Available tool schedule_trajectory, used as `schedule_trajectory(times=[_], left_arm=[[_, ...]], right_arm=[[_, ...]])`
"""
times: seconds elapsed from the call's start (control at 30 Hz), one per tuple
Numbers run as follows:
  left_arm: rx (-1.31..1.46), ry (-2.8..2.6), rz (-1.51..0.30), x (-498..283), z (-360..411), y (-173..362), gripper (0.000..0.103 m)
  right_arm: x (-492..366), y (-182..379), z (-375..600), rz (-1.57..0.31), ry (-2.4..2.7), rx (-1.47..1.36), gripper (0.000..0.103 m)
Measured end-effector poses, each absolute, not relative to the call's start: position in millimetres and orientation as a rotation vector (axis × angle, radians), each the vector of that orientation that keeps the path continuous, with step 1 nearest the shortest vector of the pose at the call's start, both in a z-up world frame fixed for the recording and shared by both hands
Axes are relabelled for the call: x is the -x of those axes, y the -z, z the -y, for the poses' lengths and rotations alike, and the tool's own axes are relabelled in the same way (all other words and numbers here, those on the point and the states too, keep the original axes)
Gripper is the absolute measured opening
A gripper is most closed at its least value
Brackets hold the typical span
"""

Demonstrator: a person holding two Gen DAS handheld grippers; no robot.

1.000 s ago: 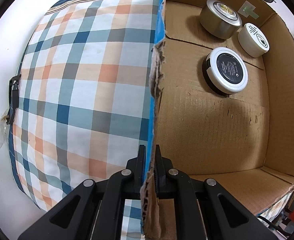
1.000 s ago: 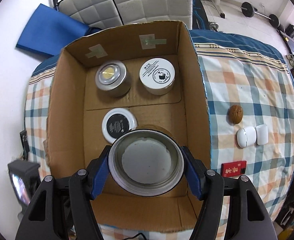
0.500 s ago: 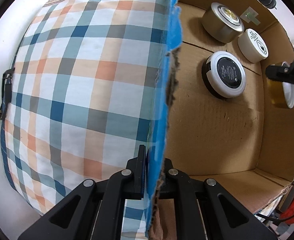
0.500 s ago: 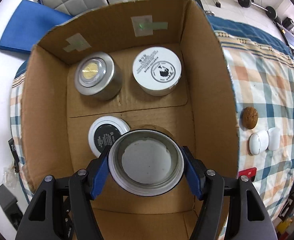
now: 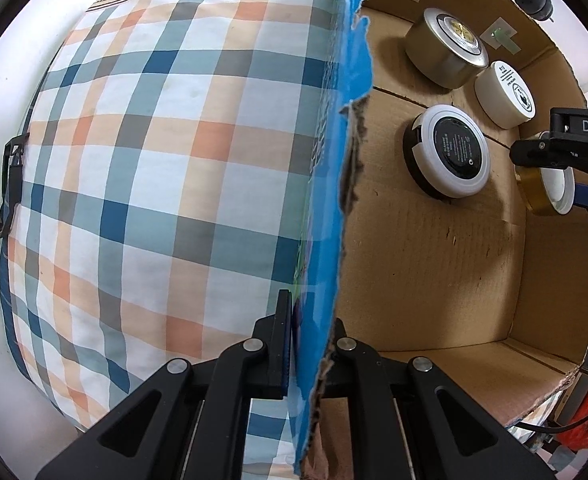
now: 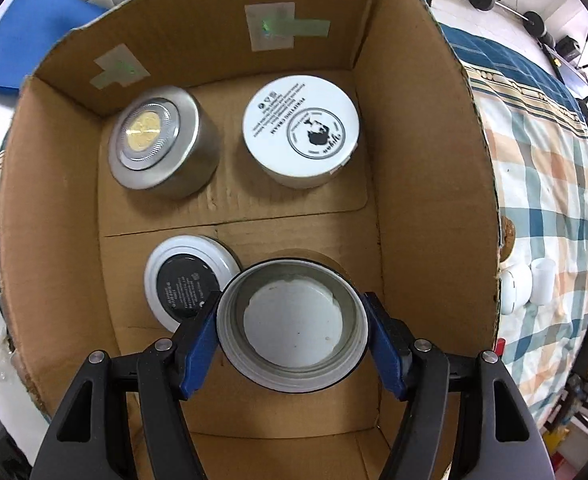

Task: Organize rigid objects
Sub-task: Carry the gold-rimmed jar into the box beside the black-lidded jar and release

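Observation:
A cardboard box (image 6: 434,160) stands on a checked cloth (image 5: 154,160). My left gripper (image 5: 310,308) is shut on the box's blue-faced side wall (image 5: 346,160), one finger on each side. My right gripper (image 6: 290,314) points down inside the box, shut on a round gold jar (image 6: 292,324) held between its blue pads; the pale underside faces the camera. In the left wrist view the gold jar (image 5: 534,192) and right gripper (image 5: 558,178) hang low by the box's far wall. The jar hides the floor under it, so I cannot tell whether it touches.
On the box floor stand a silver tin (image 6: 154,140), a white jar (image 6: 300,128) and a black-and-white lidded jar (image 6: 186,284), which sits right beside the held jar. Outside, on the cloth, lie a walnut (image 6: 508,236) and a white case (image 6: 514,292).
My right gripper has sunk into the box with the gold jar and now appears at the right edge of the left wrist view. The left gripper stays on the wall.

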State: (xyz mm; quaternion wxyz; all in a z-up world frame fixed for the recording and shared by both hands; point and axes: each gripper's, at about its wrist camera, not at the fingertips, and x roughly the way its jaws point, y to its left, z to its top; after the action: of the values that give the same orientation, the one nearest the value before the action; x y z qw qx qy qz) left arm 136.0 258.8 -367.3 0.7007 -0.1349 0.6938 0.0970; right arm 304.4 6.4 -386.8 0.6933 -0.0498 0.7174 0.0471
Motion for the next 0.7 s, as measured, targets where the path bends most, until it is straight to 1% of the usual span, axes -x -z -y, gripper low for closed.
schedule_trajectory(times=[0.03,0.1,0.13,0.47,0.7], left_arm=[[0.300,-0.215,-1.546,-136.9,-257.6,366.6,0.005],[0.294,-0.216,-1.546,-137.7,-255.3,366.0,0.005],[0.293,-0.216,-1.546,-138.3,-254.4,365.1,0.004],[0.270,-0.225,-1.545,-141.3,-246.1,362.7,0.004],[0.267,-0.228,-1.544,-140.9,-244.0,361.5,0.004]], right_arm=[[-305.4,387.7,-6.8,-1.608,-0.095,0.115,0.074],[-305.7,385.7,-6.8,-1.613,-0.090,0.106,0.092],[-306.1,382.7,-3.8,-1.608,-0.088,0.099,0.103],[-296.3,353.5,5.3,-1.594,-0.151,0.017,0.103],[-270.0,335.9,-2.2,-1.580,-0.204,0.035,0.103]])
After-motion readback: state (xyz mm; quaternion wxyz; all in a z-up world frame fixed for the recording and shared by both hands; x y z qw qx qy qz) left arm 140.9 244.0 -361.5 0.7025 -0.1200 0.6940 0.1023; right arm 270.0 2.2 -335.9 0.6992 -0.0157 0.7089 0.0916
